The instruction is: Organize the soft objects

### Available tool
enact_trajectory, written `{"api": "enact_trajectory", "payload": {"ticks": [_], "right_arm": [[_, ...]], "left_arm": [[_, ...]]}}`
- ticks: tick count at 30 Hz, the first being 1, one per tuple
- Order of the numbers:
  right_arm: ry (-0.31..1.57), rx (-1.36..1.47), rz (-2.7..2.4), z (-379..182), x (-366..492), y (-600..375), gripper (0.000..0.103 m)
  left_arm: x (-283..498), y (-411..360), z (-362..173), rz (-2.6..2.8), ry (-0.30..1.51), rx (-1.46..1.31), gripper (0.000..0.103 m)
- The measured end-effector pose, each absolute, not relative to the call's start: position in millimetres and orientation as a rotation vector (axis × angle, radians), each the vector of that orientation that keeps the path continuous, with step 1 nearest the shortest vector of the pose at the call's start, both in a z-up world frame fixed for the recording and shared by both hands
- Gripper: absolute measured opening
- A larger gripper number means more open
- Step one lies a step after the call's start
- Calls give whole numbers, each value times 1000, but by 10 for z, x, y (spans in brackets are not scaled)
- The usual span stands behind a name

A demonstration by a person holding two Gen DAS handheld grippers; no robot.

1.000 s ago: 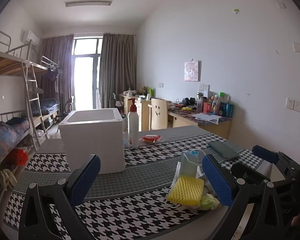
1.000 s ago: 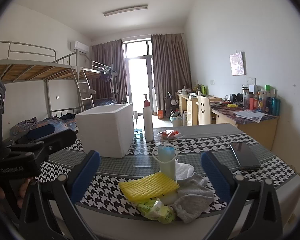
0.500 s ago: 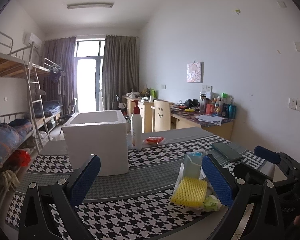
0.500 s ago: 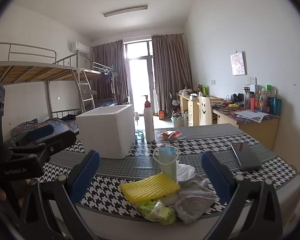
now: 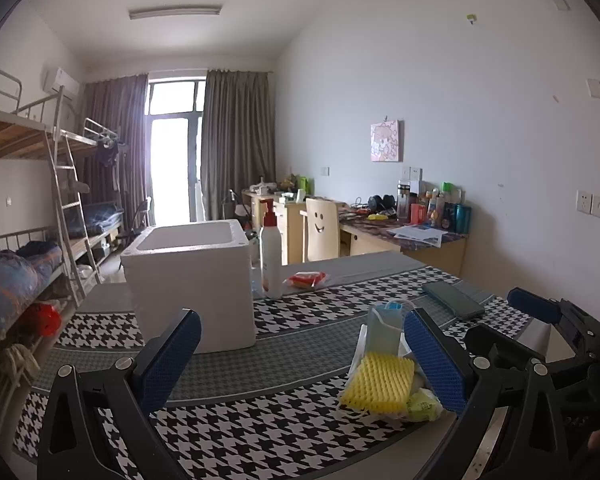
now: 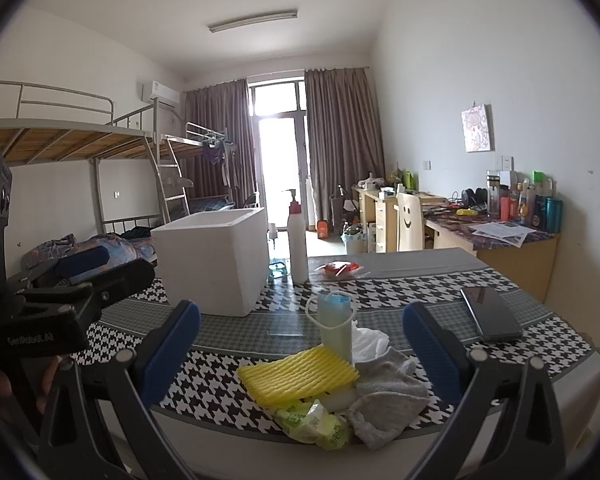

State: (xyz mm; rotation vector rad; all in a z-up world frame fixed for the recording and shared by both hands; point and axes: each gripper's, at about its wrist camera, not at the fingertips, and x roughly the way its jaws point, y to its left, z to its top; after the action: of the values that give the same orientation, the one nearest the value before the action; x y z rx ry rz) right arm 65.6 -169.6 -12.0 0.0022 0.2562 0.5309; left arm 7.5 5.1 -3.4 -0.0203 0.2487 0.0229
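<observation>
A dormitory room with bunk beds, curtained balcony door and cluttered desks surrounds a table under a houndstooth cloth. The biggest thing on it is a white foam box, open-topped, standing toward the far left beside a pump bottle; what shows of its inside from the left wrist view looks empty, though its floor is hidden. Well apart from it, at the near edge, lies the untouched heap of soft things: a yellow foam sheet lying across the pile, a grey sock at its right, crumpled white tissue behind, and a green packet at the very edge, with a face mask propped upright behind them. A dark phone rests off to the right. Judging by this, sorting has not begun and every piece is left to move, presumably into the box. The right gripper hovers over the heap, jaws spread wide, gripping and touching nothing. The left gripper is equally wide apart and empty, the pile near its right finger.
</observation>
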Motion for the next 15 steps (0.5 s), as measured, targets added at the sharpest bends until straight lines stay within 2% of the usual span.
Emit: {"api": "enact_trajectory", "payload": {"ticks": [15], "right_arm": [[282, -9, 504, -149, 733, -1700, 102]], "left_arm": [[175, 119, -124, -15, 294, -48, 102]]}}
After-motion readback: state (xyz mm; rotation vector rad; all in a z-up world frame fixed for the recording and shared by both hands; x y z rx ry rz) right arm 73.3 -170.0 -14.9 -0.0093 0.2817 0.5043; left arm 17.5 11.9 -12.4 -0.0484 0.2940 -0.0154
